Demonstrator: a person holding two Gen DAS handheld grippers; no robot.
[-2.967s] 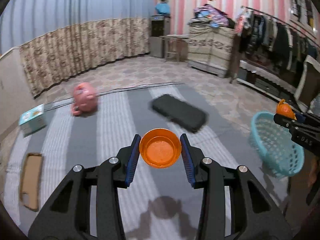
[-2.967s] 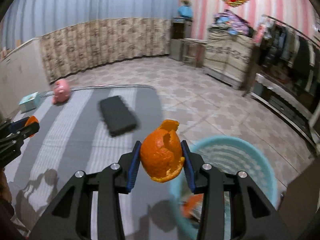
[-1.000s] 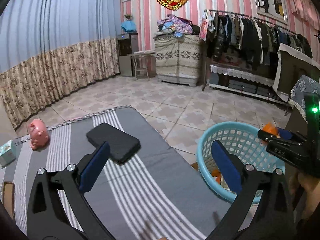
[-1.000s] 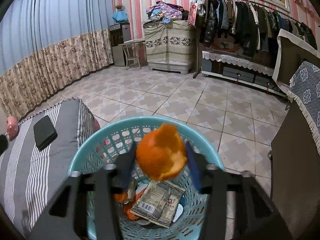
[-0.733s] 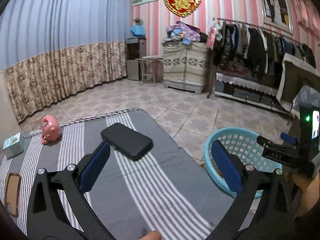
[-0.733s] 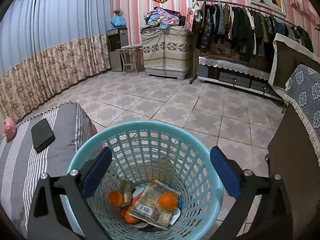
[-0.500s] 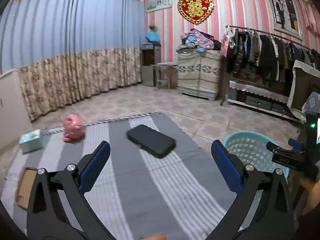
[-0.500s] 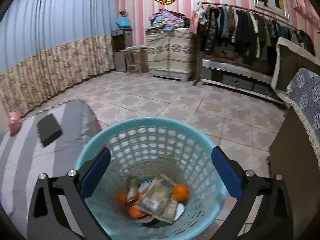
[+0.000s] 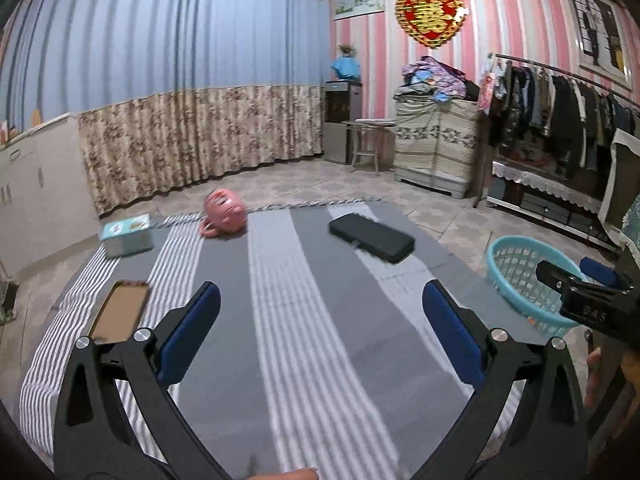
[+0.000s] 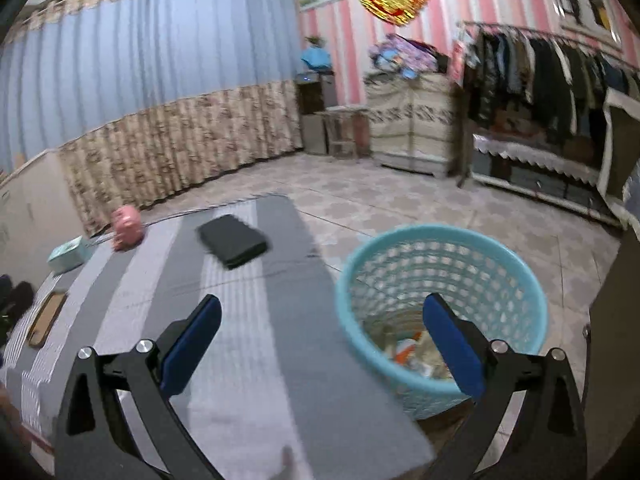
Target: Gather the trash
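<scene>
A light blue lattice basket (image 10: 440,292) stands on the floor at the right edge of the striped grey cloth (image 10: 240,344); scraps of trash (image 10: 404,350) lie at its bottom. In the left wrist view the same basket (image 9: 520,276) sits far right. My right gripper (image 10: 320,344) is open and empty, its right finger over the basket's near rim. My left gripper (image 9: 320,332) is open and empty above the cloth (image 9: 320,320). A flat brown cardboard piece (image 9: 120,310) lies on the cloth at the left. The other gripper's black body (image 9: 588,300) shows at the right edge.
On the cloth lie a black case (image 9: 372,237), a pink piggy bank (image 9: 224,213) and a small teal box (image 9: 126,235). A clothes rack (image 9: 560,112), a covered cabinet (image 9: 436,148) and a patterned curtain (image 9: 200,140) ring the tiled floor.
The right gripper let the orange peel fall into the basket, opened wide and swung left off the basket. The left view swung left across the cloth, bringing the cardboard into sight.
</scene>
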